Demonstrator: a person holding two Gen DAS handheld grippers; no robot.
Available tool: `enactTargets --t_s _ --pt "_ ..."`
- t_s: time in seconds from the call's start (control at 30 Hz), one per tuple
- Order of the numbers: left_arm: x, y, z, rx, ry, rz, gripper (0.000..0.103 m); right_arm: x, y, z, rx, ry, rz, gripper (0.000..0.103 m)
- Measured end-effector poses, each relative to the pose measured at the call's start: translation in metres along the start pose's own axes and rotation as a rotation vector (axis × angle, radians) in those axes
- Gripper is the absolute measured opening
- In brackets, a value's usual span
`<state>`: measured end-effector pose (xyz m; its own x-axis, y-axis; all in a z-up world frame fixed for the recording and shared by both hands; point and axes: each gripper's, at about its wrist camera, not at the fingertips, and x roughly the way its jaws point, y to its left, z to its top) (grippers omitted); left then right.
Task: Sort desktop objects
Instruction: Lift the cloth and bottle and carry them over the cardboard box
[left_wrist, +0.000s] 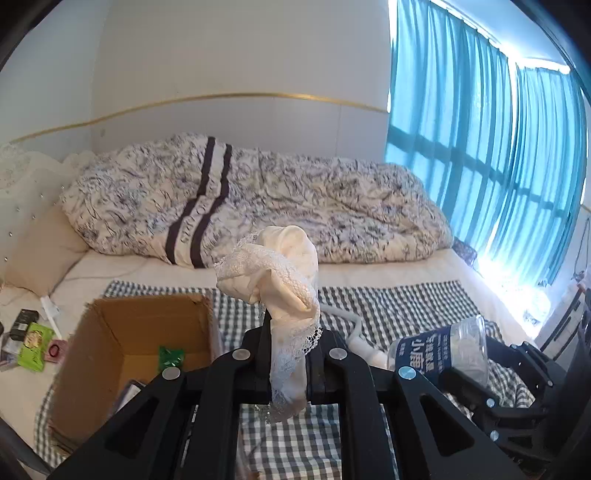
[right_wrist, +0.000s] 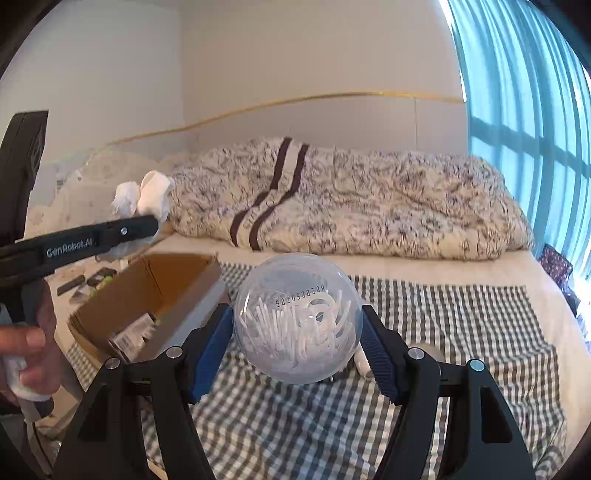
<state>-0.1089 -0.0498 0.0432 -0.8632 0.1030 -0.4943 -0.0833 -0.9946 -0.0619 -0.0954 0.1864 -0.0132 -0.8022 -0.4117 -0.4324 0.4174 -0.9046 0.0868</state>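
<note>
We look from two fisheye cameras, each seated just behind its own gripper and facing forward along the fingers, low over the bed (left_wrist: 388, 269). Both face the far wall and the rumpled duvet (left_wrist: 258, 199). The left view sits nearer the cardboard box (left_wrist: 147, 332); the right view looks from further right and sees that box (right_wrist: 155, 291) off to its left. Both share the checked blanket (right_wrist: 443, 332), duvet and teal curtains (left_wrist: 480, 129).
</note>
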Motion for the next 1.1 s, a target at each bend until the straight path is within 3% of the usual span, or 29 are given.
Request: enactTargets --t_s 0.37,0.67,1.1 --pt "-0.046 0.024 0.015 -0.016 -0.056 0.056 0.011 -0.031 0.03 0.041 -0.031 -0.085 0.034 0.067" --pt "-0.06 0.055 0.012 -0.058 -0.069 0.085 0.011 -0.02 0.062 0.045 -0.062 -0.067 0.065 0.067" --pt "-0.068 0.117 -0.001 -0.099 -0.027 0.158 0.011 0.006 0.121 0.063 -0.101 -0.059 0.147 0.067"
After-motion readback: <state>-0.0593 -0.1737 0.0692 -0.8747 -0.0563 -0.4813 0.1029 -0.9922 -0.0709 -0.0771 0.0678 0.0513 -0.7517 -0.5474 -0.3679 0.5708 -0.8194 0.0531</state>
